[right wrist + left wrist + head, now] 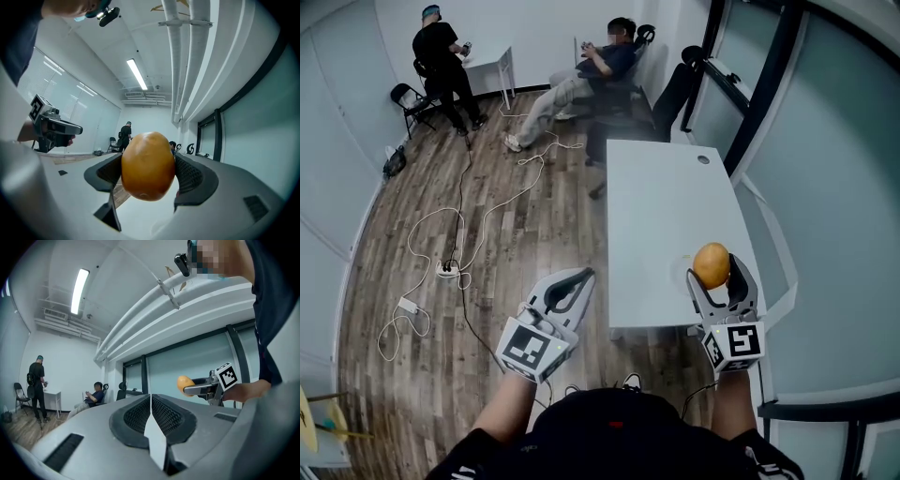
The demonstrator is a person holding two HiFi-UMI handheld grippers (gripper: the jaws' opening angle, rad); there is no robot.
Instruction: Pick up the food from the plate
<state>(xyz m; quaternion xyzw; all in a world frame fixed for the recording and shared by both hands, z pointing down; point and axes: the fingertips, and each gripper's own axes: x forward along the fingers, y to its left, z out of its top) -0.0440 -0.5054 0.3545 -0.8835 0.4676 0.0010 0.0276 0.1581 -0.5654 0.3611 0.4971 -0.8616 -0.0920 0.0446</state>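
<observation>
An orange-yellow, egg-shaped piece of food (711, 263) sits between the jaws of my right gripper (715, 269), held in the air over the near right edge of the white table (661, 225). The right gripper view shows the food (147, 165) filling the gap, with both pads pressed against its sides. My left gripper (584, 275) hangs over the wooden floor just left of the table, its jaws shut with nothing between them (151, 401). No plate shows in any view.
The table has a cable hole (703, 159) at its far end. A glass wall (825, 169) runs along the right. Cables and a power strip (447, 270) lie on the floor. One person sits in a chair (600, 66), and another stands (441, 61) by a small white table.
</observation>
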